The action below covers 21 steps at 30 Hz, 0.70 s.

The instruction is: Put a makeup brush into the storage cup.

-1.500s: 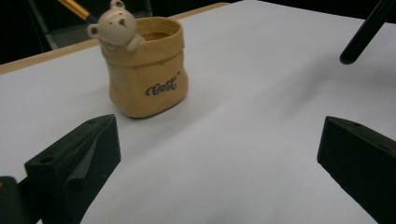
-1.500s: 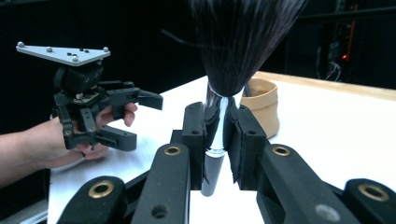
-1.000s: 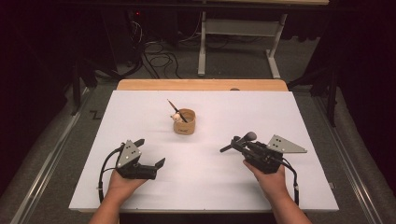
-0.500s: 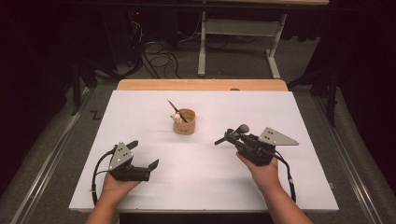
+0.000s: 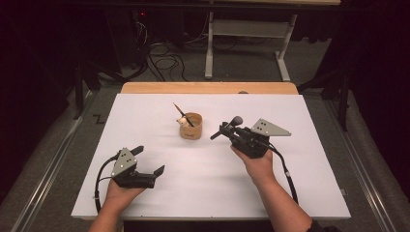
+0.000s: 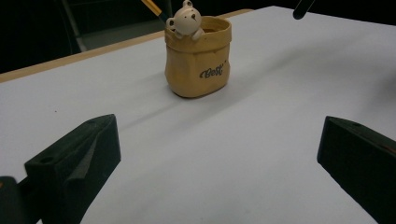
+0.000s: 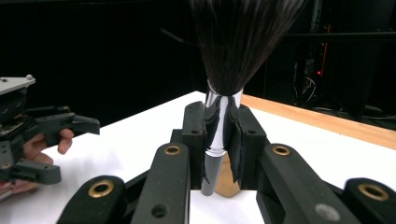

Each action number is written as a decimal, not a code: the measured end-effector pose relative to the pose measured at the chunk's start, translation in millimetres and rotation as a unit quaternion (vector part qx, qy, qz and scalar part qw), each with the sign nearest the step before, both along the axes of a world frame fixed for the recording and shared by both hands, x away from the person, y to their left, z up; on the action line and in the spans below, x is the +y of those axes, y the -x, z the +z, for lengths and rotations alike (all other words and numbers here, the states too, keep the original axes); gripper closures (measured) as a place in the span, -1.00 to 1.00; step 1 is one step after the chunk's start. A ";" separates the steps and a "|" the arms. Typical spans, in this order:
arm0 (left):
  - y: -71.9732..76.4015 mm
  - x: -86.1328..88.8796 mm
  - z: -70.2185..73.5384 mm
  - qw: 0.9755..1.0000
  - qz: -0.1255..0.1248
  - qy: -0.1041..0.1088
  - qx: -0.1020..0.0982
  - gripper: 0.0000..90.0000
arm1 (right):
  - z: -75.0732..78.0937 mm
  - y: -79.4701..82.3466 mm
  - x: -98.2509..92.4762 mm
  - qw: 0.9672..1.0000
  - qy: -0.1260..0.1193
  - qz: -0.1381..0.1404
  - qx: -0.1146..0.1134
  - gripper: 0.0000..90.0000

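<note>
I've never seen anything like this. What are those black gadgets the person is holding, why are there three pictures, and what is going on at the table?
There is no robot here: a person holds a hand-operated claw in each hand. The high view looks down on the white table from above; the other two pictures come from small cameras riding on each claw, looking along its black jaws.

In the middle of the table stands a small tan cup with a little bear figure on its rim and a pencil leaning in it.

The right claw is shut on a makeup brush, gripping its shiny metal collar, dark bristles pointing up and away. It is close beside the cup. The left claw is open and holds nothing, resting low near the table's front edge.
</note>
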<state>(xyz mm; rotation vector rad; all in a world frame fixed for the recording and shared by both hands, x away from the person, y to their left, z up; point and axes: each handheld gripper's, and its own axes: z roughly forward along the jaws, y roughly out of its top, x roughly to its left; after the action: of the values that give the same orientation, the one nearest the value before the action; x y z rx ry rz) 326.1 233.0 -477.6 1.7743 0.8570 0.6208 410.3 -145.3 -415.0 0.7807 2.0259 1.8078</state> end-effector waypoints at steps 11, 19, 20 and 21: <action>-0.5 1.3 -0.8 1.000 -0.004 0.006 0.002 -0.99 | -1.3 -21.8 15.3 1.000 0.006 -0.010 0.013 0.76; -1.0 0.6 -2.4 1.000 -0.010 0.011 0.008 -0.99 | 2.7 -36.4 25.3 1.000 0.008 -0.013 0.010 0.76; -1.0 0.6 -2.4 1.000 -0.010 0.011 0.008 -0.99 | 3.1 -38.3 27.0 1.000 0.007 -0.013 0.010 0.76; -1.0 0.6 -2.4 1.000 -0.010 0.011 0.008 -0.99 | 3.1 -38.3 27.0 1.000 0.007 -0.013 0.010 0.76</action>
<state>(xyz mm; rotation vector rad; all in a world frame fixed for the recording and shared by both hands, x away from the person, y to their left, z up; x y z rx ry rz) 327.1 233.5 -480.1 1.7680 0.8528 0.5838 448.5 -118.3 -411.9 0.8200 2.0287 1.7757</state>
